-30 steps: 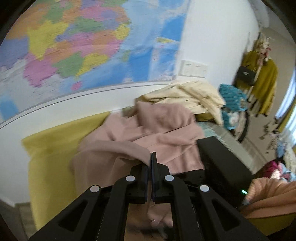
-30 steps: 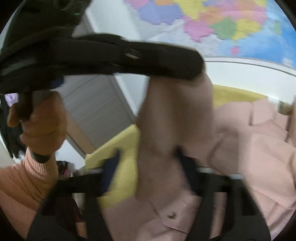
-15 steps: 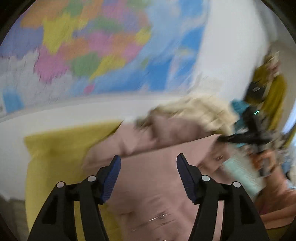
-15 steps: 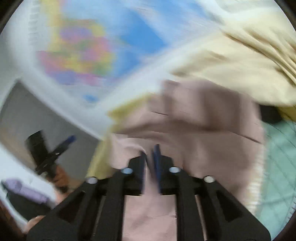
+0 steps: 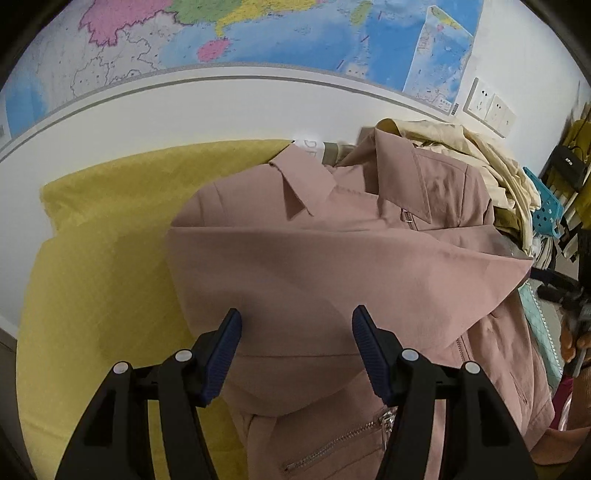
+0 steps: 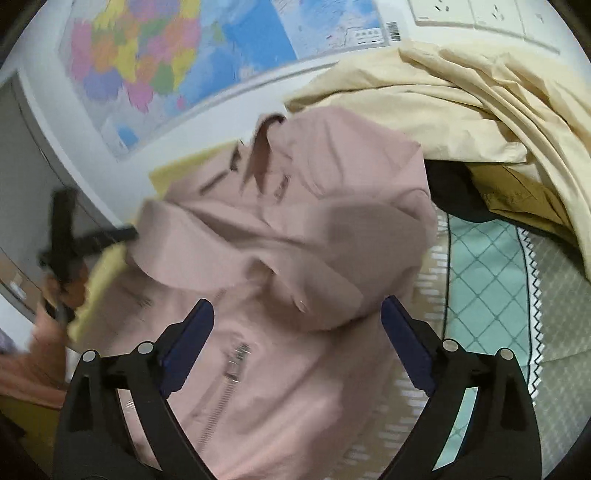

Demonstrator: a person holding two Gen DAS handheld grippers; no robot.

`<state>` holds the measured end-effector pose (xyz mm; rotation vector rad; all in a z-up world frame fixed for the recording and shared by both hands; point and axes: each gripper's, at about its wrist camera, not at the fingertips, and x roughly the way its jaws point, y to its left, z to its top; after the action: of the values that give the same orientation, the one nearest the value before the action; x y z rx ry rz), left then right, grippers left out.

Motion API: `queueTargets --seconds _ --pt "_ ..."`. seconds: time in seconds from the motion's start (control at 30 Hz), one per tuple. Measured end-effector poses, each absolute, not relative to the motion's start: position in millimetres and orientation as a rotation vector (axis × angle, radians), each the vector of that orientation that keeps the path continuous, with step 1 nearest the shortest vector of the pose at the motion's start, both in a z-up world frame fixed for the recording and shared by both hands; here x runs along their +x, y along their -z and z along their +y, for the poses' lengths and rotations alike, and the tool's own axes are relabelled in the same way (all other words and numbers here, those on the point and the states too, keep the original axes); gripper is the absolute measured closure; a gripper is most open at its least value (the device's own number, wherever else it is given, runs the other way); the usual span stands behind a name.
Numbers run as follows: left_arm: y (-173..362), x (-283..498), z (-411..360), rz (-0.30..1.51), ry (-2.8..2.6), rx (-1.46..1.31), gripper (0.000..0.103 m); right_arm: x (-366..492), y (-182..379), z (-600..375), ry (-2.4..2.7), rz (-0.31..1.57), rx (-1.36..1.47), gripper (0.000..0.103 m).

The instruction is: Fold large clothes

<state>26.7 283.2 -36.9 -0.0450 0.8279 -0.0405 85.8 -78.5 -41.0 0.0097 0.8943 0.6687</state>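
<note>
A large coloured wall map (image 5: 258, 33) hangs on the white wall behind, with a row of sockets (image 5: 489, 107) at its right end. Below it a yellow cover (image 5: 96, 258) is spread over the surface, and to the right of that lies a teal quilted sheet (image 6: 487, 280). A heap of cream clothes (image 6: 461, 96) is piled at the far right, against the wall.

The pink jacket (image 5: 351, 258) lies on the yellow cover, collar toward the wall, with one panel or sleeve folded across its chest and the zipper showing at the near hem. The left gripper (image 5: 295, 354) hovers over the near part with its jaws spread and nothing between the pads. The right gripper (image 6: 295, 347) is also spread wide, its jaws having just been opening, and no cloth is pinched.

The step in hand looks like the next fold. To do it well, each gripper should probably take one near corner of the hem, pinching every layer there, and both should carry it toward the collar together so the edge stays straight. The crossed panel could slip if dragged.
</note>
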Motion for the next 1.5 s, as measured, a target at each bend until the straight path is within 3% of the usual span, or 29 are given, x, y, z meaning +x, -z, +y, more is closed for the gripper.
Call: queueTargets --seconds 0.03,0.07,0.13,0.4,0.63,1.0,1.07,1.23,1.47,1.5 --pt "38 26 282 0.83 0.042 -0.04 0.044 86 47 -73 -0.662 0.894 -0.011 0.041" --pt "39 28 279 0.835 0.04 -0.032 0.044 87 53 -69 -0.663 0.907 -0.021 0.055" --pt "43 32 277 0.846 0.017 -0.015 0.044 91 55 -67 -0.704 0.926 -0.006 0.099" --pt "45 45 288 0.834 -0.013 -0.073 0.044 130 1 -127 -0.874 0.97 0.425 0.1" --pt "50 64 292 0.821 -0.081 -0.092 0.044 181 53 -128 -0.663 1.121 0.42 0.097" --pt "55 61 268 0.817 -0.085 0.081 0.038 179 42 -127 -0.555 0.977 0.297 0.102" --pt "61 65 272 0.838 -0.089 0.057 0.038 180 45 -120 -0.574 0.986 0.29 0.098" --pt "64 59 272 0.835 -0.094 0.081 0.037 160 37 -85 -0.594 0.927 0.095 0.074" --pt "36 56 265 0.748 -0.062 0.075 0.037 166 20 -34 -0.608 0.866 -0.074 0.064" --pt "30 57 262 0.733 -0.055 0.079 0.037 168 17 -24 -0.597 0.841 -0.109 0.051"
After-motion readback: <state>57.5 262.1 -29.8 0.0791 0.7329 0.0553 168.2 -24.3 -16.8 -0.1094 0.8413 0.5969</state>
